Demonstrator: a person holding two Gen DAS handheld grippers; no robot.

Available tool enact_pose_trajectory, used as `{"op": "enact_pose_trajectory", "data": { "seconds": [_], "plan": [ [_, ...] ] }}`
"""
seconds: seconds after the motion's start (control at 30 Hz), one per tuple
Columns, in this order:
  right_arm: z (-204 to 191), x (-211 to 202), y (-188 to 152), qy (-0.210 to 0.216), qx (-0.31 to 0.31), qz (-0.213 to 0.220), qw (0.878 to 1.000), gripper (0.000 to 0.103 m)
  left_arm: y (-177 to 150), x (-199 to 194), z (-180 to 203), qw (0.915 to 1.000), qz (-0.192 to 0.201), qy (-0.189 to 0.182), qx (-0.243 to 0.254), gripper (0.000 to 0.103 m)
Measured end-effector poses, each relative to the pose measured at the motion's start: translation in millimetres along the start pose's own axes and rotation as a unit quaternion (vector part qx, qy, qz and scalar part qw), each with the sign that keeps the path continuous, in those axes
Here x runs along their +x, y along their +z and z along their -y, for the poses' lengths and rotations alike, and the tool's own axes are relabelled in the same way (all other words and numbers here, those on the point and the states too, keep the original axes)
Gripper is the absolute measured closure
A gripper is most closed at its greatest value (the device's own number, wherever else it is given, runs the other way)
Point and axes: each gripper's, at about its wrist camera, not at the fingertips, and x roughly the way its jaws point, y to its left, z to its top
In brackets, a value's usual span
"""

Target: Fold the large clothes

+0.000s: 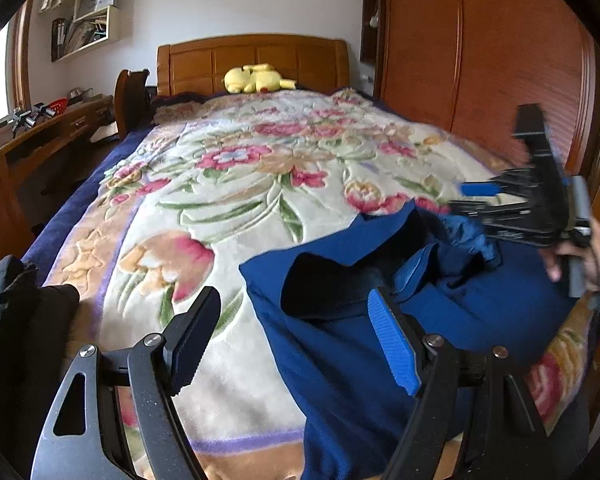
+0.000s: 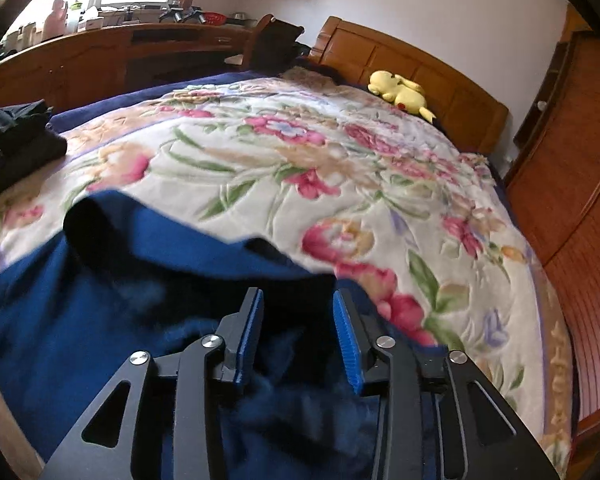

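Garment (image 1: 380, 312) spread on blanket (image 1: 236, 184) just ahead of left claw (image 1: 296, 344), under right claw (image 2: 298, 336). Clothes pile (image 1: 16, 304) left of left claw. Plush toy (image 1: 256, 79) far ahead against headboard (image 1: 252, 60). Desk (image 2: 100, 56) beyond left bedside.

We see a wide bed (image 1: 80, 196) with an orange-brown wooden headboard (image 1: 252, 62), covered by a plush cream blanket printed with pink flowers (image 1: 236, 184). On the blanket lie a rumpled dark blue garment with a black lining (image 1: 340, 344) at the near end, a heap of black clothing (image 1: 16, 308) at the near left edge, and a yellow plush toy (image 1: 256, 78) against the headboard.
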Motion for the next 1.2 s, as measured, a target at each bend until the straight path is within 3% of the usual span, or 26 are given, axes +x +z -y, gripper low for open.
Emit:
{"op": "enact_pose_trajectory", "data": {
  "seconds": [0.13, 0.27, 0.73, 0.93, 1.13, 1.2],
  "plan": [
    [27.4, -5.3, -17.4, 0.023, 0.005, -0.021, 1.0, 0.064, -1.9, 21.5, 2.0, 0.9992, -0.031, 0.021, 0.012, 0.026],
    [36.3, 5.0, -10.5, 0.034, -0.012, -0.042, 0.998, 0.064, -0.2, 40.4, 4.5, 0.9986, -0.047, 0.02, 0.013, 0.026],
    [35.2, 98.4, 29.3, 0.046, -0.019, -0.076, 0.996, 0.062, 20.4, 113.4, -16.1, 0.9932, -0.109, 0.037, -0.012, 0.026],
    [50.1, 119.9, 43.8, 0.033, 0.01, -0.058, 0.998, 0.062, 35.1, 110.4, -22.2, 0.9949, -0.078, 0.052, -0.039, 0.026],
    [74.8, 132.7, 52.3, -0.044, 0.057, -0.051, 0.996, 0.062, 48.1, 100.2, -33.2, 0.9946, -0.04, 0.071, -0.064, 0.026],
    [83.0, 133.1, 50.4, -0.038, 0.077, -0.055, 0.995, 0.062, 49.9, 98.9, -39.2, 0.9936, -0.037, 0.075, -0.076, 0.026]
  ]
}}
